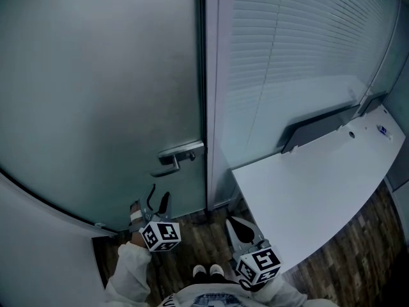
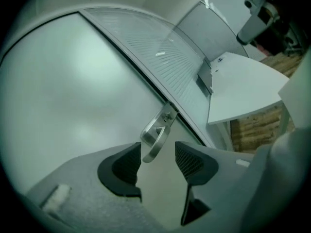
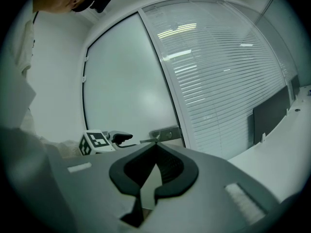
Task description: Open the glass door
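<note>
Below the handle (image 1: 181, 155) of the frosted glass door (image 1: 96, 88), the left gripper (image 1: 158, 197) is hovering with its jaws standing wide apart and nothing clamped between them. Its own view is looking up along the jaws at the handle, a metal lever whose free end is showing in line with the gap. The pads are not pressing on it, though how near the lever is sitting to them is hard to judge through that wide lens.

The door is standing closed against its frame (image 1: 211, 94) and filling the left of the head view. The handle is sitting at the door's right edge, just beside the frame.

The right gripper (image 1: 238, 226) is hanging lower and further right, near the front edge of the white counter (image 1: 319, 190). Its jaws are resting together, tips meeting, with nothing held. Its own view is pointing toward the door, taking in the left gripper's marker cube and the handle beyond the closed tips.

The counter is curving away to the right of the frame, beneath slatted blinds (image 1: 300, 37) behind a glass partition, and a dark panel (image 1: 316, 128) is standing along its far side. A pair of shoes (image 1: 209, 272) is showing on the wood floor (image 1: 192, 242) between the two grippers.
</note>
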The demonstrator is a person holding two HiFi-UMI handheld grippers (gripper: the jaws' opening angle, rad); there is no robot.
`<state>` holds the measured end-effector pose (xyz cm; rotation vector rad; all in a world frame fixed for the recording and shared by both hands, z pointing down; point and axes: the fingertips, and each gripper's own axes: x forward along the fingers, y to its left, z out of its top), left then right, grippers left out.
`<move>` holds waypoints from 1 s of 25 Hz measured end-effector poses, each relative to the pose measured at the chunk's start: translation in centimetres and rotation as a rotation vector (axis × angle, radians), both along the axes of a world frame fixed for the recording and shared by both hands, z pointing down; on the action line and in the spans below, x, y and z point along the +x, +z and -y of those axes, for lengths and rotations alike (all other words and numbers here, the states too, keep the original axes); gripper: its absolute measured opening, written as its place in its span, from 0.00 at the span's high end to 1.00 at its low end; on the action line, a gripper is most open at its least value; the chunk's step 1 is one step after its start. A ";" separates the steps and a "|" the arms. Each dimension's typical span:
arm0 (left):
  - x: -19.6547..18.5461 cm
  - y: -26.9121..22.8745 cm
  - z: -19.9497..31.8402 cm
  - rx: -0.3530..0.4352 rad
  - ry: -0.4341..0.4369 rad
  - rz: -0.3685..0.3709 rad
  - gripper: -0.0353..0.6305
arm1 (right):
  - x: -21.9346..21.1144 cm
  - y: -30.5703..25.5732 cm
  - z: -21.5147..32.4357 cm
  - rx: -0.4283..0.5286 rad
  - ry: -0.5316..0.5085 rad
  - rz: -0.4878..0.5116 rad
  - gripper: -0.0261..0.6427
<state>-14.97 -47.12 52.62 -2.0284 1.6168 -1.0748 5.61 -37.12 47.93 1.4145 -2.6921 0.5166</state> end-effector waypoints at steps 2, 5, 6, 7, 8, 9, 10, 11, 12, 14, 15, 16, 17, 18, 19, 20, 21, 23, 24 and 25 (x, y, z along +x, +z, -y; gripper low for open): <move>-0.4 -0.3 1.3 -0.025 0.014 0.042 0.60 | -0.1 -0.9 -0.3 -0.007 0.007 -0.002 0.95; -0.3 0.5 3.7 -0.033 0.037 0.093 0.60 | 0.2 -0.3 -0.2 -0.018 0.024 -0.006 0.95; -0.2 1.0 4.5 -0.025 0.047 0.116 0.60 | 0.4 0.2 -0.1 -0.018 0.031 -0.011 0.95; 0.0 1.4 5.1 -0.017 0.057 0.141 0.60 | 0.6 0.5 0.0 -0.016 0.038 -0.016 0.95; 0.1 1.6 5.6 -0.011 0.068 0.169 0.60 | 0.8 0.7 0.0 -0.015 0.045 -0.020 0.95; 0.3 1.8 5.9 -0.006 0.080 0.200 0.60 | 1.1 0.7 0.0 -0.014 0.053 -0.022 0.95; 0.4 2.0 6.2 0.001 0.094 0.235 0.60 | 1.3 0.6 0.0 -0.015 0.061 -0.021 0.95; 0.5 2.1 6.4 0.006 0.110 0.269 0.60 | 1.6 0.4 0.0 -0.016 0.070 -0.019 0.95; 0.7 2.2 6.6 0.008 0.124 0.298 0.60 | 1.9 0.3 0.1 -0.016 0.079 -0.016 0.95; 0.9 2.6 7.0 0.010 0.144 0.337 0.60 | 2.3 0.1 0.2 -0.017 0.095 -0.015 0.95; 0.9 2.8 7.2 0.011 0.149 0.350 0.60 | 2.4 0.2 0.3 -0.019 0.100 -0.014 0.95; 1.0 3.0 7.5 0.013 0.151 0.362 0.60 | 2.5 0.2 0.3 -0.022 0.104 -0.013 0.95; 1.0 3.1 7.8 0.014 0.153 0.373 0.60 | 2.6 0.3 0.3 -0.027 0.107 -0.010 0.95; 1.0 3.3 8.0 0.015 0.155 0.386 0.60 | 2.6 0.4 0.4 -0.032 0.108 -0.007 0.95; 1.0 3.5 8.2 0.015 0.158 0.400 0.60 | 2.6 0.5 0.4 -0.037 0.109 -0.004 0.95; 1.0 3.7 8.3 0.014 0.162 0.410 0.61 | 2.5 0.5 0.4 -0.040 0.109 -0.003 0.95; 1.0 3.9 8.4 0.012 0.163 0.416 0.61 | 2.5 0.6 0.3 -0.041 0.109 -0.002 0.95; 0.8 4.3 8.5 0.011 0.160 0.421 0.61 | 2.3 0.7 0.4 -0.041 0.107 -0.003 0.95; 0.7 4.5 8.5 0.012 0.157 0.421 0.61 | 2.3 0.7 0.4 -0.041 0.106 -0.002 0.95; 0.6 4.6 8.5 0.014 0.153 0.421 0.64 | 2.3 0.7 0.4 -0.042 0.106 -0.002 0.95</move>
